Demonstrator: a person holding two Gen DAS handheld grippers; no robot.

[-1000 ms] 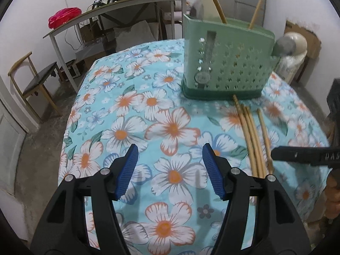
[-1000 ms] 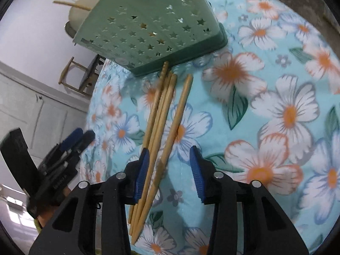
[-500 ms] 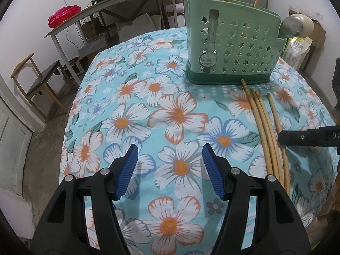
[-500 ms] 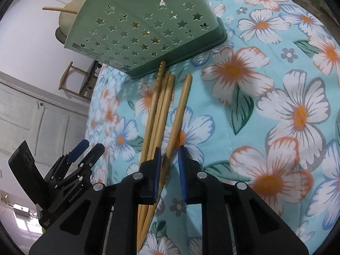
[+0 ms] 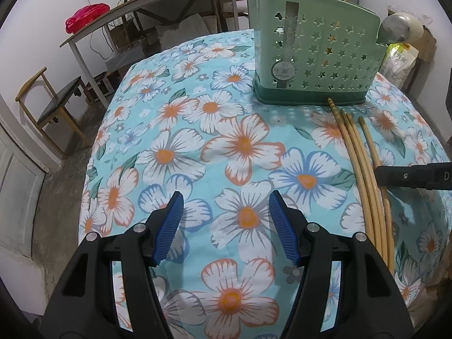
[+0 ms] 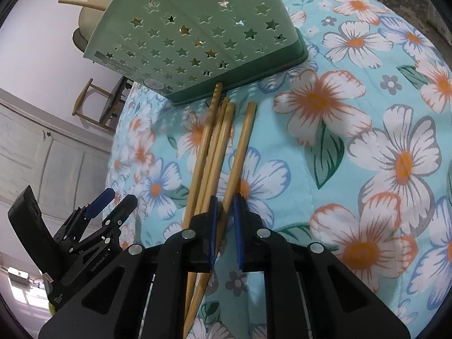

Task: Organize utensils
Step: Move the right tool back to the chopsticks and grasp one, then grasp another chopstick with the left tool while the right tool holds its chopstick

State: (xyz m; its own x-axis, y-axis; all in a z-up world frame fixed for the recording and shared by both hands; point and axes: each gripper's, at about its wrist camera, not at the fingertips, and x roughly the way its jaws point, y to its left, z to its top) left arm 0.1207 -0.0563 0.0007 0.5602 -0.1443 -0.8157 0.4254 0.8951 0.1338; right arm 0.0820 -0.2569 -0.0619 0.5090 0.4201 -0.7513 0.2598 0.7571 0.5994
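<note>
Several wooden chopsticks (image 6: 214, 152) lie side by side on the flowered tablecloth (image 6: 367, 141), their far ends at the base of the green star-holed utensil caddy (image 6: 192, 34). My right gripper (image 6: 225, 220) is low over them. Its jaws are closing around the rightmost chopstick (image 6: 243, 141), which runs between the blue pads with a thin gap still showing. In the left wrist view my left gripper (image 5: 224, 226) hovers open over bare cloth, left of the chopsticks (image 5: 364, 175) and short of the caddy (image 5: 313, 56). One black finger of the right gripper (image 5: 409, 175) crosses the sticks there.
A metal ladle (image 5: 394, 31) and wooden handles stick up out of the caddy. Beyond the cloth's far left edge stand a grey table (image 5: 158, 8) with a red bag (image 5: 86, 17) and a wooden chair (image 5: 53, 107). The left gripper (image 6: 110, 200) shows in the right wrist view.
The right jaws have narrowed from wide apart to nearly touching the rightmost chopstick, and that gripper has slid a little forward along the sticks. The left gripper stays open and has tipped slightly.
</note>
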